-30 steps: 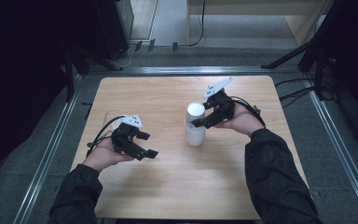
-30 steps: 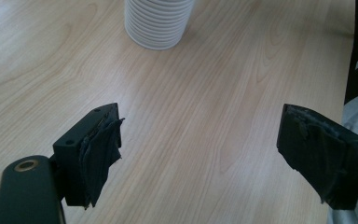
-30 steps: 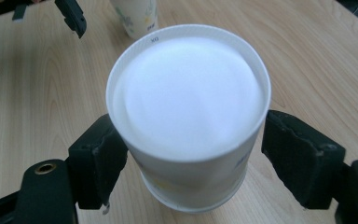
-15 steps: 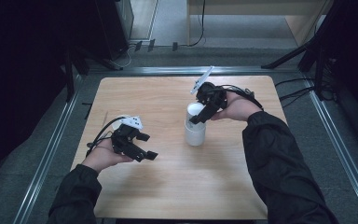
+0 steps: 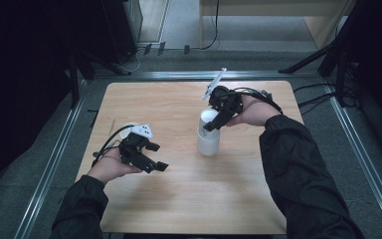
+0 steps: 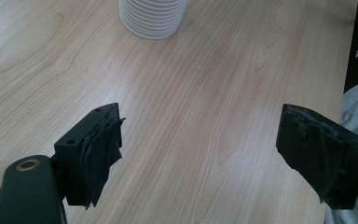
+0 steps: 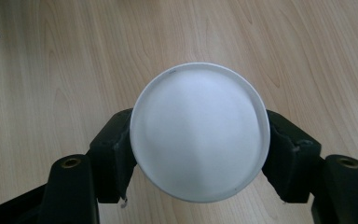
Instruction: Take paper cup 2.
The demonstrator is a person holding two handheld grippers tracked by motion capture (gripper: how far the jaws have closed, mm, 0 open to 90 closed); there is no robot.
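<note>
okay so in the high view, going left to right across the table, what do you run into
Left gripper → stack of white cups, standing upright → right hand, whose gripper reaches back over the top of the stack, so I leave that gripper out of the order. All of it is on the wooden table.

Left tool (image 6: 200,154) gapes over table (image 6: 205,93), cups (image 6: 153,17) beyond.
</note>
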